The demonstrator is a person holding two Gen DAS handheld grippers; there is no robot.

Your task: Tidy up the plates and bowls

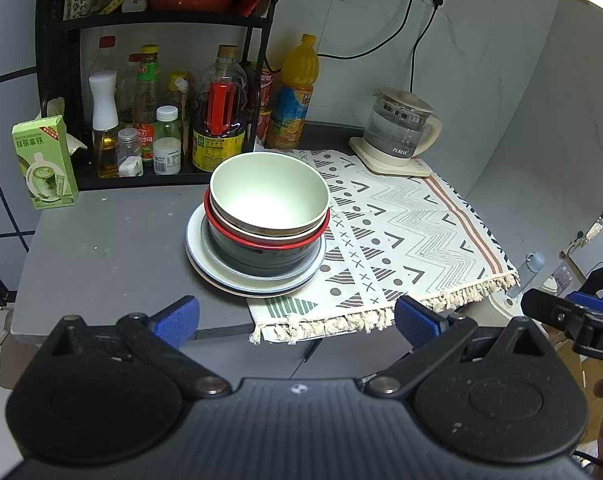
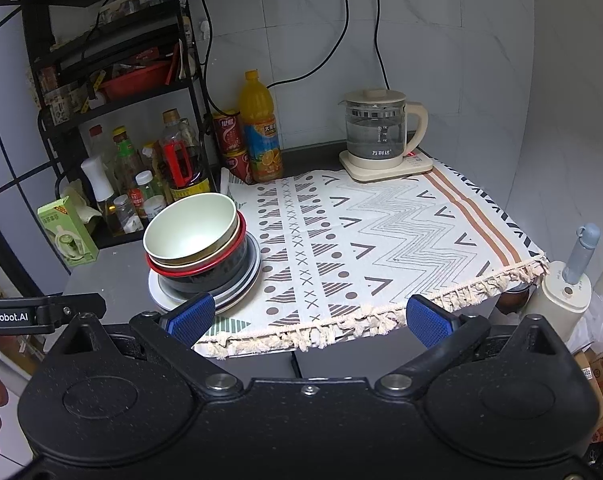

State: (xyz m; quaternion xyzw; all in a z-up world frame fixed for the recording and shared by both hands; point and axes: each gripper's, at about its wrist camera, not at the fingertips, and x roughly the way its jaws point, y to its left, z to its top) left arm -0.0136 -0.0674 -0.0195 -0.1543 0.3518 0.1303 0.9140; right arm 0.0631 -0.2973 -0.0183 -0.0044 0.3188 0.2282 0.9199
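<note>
Already the crockery sat in one pile at frame centre-left: pale green bowl [image 1: 268, 196] nested in a red-rimmed bowl [image 1: 261, 240], over a dark bowl [image 1: 257, 260], on the plates [image 1: 205, 276], half on the patterned cloth [image 1: 401, 232]. Left gripper [image 1: 295, 318] and right gripper [image 2: 309, 316] hung low in frame, tongs wide, holding nothing. Risks, as judged: green bowl sat tilted and could slide if nudged; plates dragged sideways might ruck the cloth toward the kettle [image 2: 377, 128] upper right.
</note>
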